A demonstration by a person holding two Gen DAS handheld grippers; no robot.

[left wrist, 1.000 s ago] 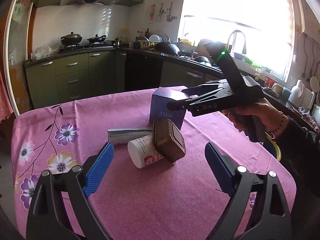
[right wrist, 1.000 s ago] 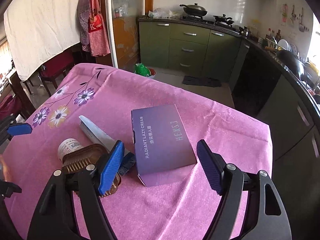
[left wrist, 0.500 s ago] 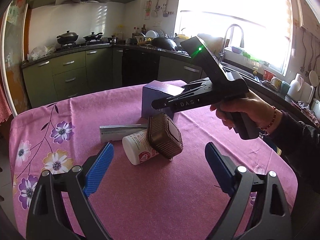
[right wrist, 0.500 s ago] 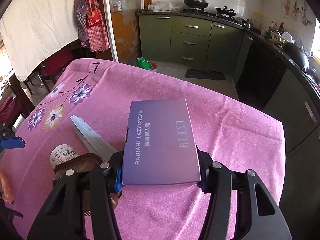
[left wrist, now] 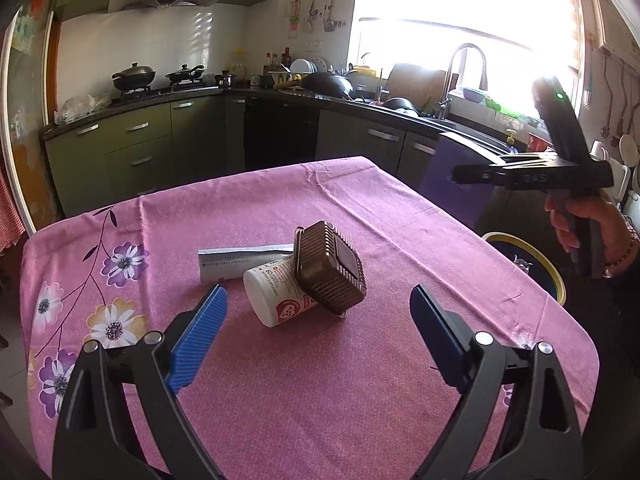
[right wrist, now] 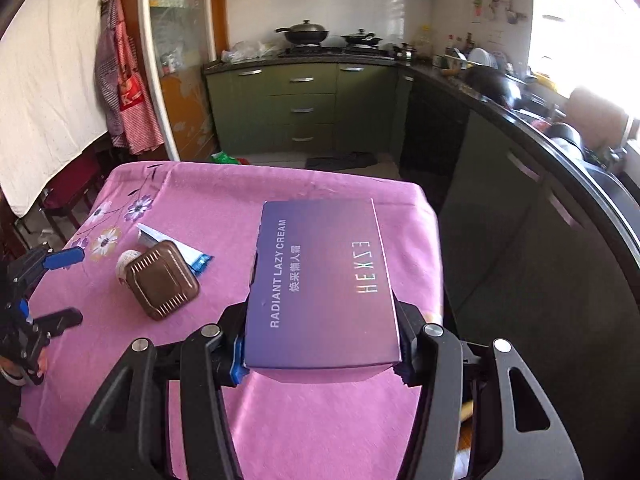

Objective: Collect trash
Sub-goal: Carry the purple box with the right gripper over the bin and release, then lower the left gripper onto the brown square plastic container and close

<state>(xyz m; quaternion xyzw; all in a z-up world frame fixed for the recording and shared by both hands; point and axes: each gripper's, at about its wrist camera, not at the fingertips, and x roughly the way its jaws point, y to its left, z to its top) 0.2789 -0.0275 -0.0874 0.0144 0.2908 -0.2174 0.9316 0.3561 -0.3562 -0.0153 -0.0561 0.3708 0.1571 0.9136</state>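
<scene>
Right gripper clamped on the purple box, box lifted clear of the pink tablecloth. In the left wrist view the box hangs at 2 o'clock off the table edge, above the yellow-rimmed bin. Left gripper fingers wide apart, nothing between them. Brown tray, white bottle and silver tube lie at 12 o'clock of it.

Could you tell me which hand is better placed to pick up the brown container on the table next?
Left. The left gripper is open and empty, facing the brown container; the right gripper is clamped on the purple box.
</scene>
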